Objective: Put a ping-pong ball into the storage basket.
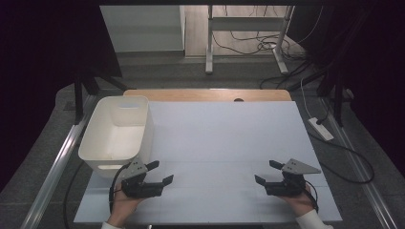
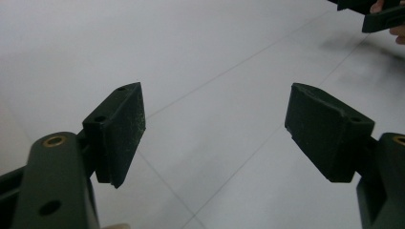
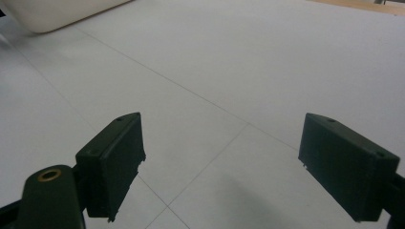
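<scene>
Bench [image 1: 224, 143]: a pale white-grey board scored by thin seam lines, laid over a wooden top whose far edge showed as a tan strip [image 1: 205, 94] beyond the board. Room: dark grey floor around the bench, metal rails along the left and right sides, a white desk frame and a tangle of cables [image 1: 258, 45] on the floor past the far edge, a white power strip [image 1: 321, 129] on the floor off the right edge, dark drapes at both sides. White bin [image 1: 117, 133]: stood on the left part of the bench along the left edge, open top, its inside looking bare. Left tool [image 1: 161, 172]: held in the person's left hand [image 1: 125, 205] near the near-left corner, just beside the bin's near wall, jaws released and spread with only bare board between them; in the left gripper view its pads [image 2: 125, 129] framed seam lines. Right tool [image 1: 266, 172]: held in the person's right hand [image 1: 301, 200] near the near-right corner, jaws likewise released, nothing between them; its pads [image 3: 114, 162] stood over plain board in the right gripper view, with the bin's base [image 3: 57, 14] far off at upper left. Open room: the whole middle and far right of the board lay bare between the two tools, which were well apart.
</scene>
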